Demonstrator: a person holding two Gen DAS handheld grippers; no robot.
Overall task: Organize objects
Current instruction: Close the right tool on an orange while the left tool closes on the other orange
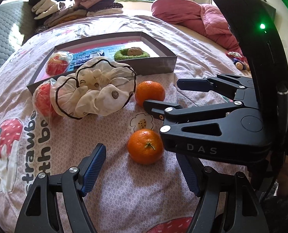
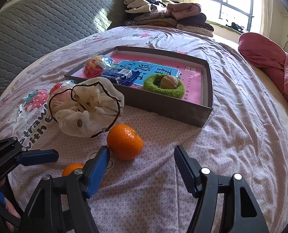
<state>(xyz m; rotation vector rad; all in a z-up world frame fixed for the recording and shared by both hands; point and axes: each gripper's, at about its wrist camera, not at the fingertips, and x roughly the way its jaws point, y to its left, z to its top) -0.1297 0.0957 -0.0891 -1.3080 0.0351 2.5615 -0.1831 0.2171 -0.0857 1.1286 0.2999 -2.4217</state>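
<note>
- so, far on the left of the left wrist view a red ball in clear wrap [image 1: 43, 101] lies on the pink bed cover [image 1: 114, 184], touching the front wall of the box.
- just beside it sits a big white scrunchie [image 1: 93, 91] with a dark edge. it leans on the box wall too.
- behind them is the grey box [image 1: 153, 66]. inside it are another wrapped red ball [image 1: 56, 64], a blue packet [image 2: 118, 75] and a green ring [image 1: 131, 55] with a brown nut [image 2: 169, 82] in the middle.
- the left gripper [image 1: 144, 172] hangs over the bed with its blue fingers spread wide. nothing is held. the near orange [image 1: 145, 146] lies on the cover just ahead of the gap between them.
- the far orange [image 1: 149, 93] lies close to the scrunchie.
- the right gripper [image 2: 142, 167] has its fingers spread wide as well, with nothing in them. in the right wrist view, the far orange sits just past its left fingertip [image 2: 103, 155]. i cannot tell if they touch.
- on the right lies a red quilt [image 1: 192, 15].
- a pile of folded clothes [image 2: 163, 17] sits at the far end of the bed.
</note>
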